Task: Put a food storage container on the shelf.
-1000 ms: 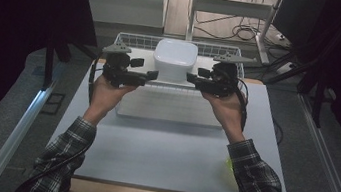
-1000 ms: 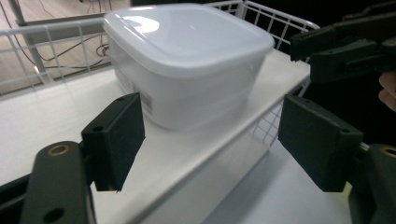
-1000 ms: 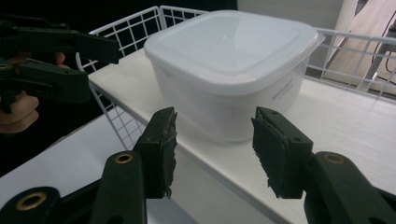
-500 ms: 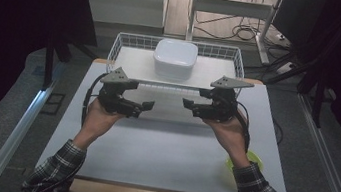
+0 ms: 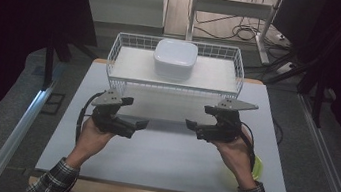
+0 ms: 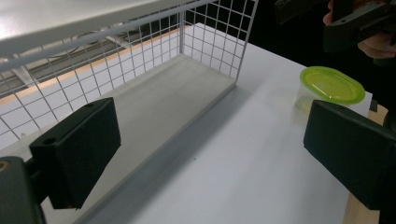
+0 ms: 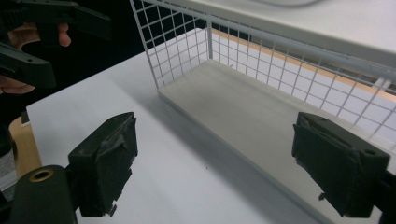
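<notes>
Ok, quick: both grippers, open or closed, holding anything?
Left gripper: open, jaws just opened wider, nothing between them.
Right gripper: open, jaws just opened wider, nothing between them.

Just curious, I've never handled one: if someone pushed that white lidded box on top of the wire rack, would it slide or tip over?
The white lidded box looks squat and wide, so it would probably slide rather than tip. Its smooth, rounded plastic may be slippery in a grip. The wire rack has a raised rim that would likely stop it.

I can read no lettering, label, brand, number or sign anywhere here, not on my own tools nor on anything on the table in front of me
</notes>
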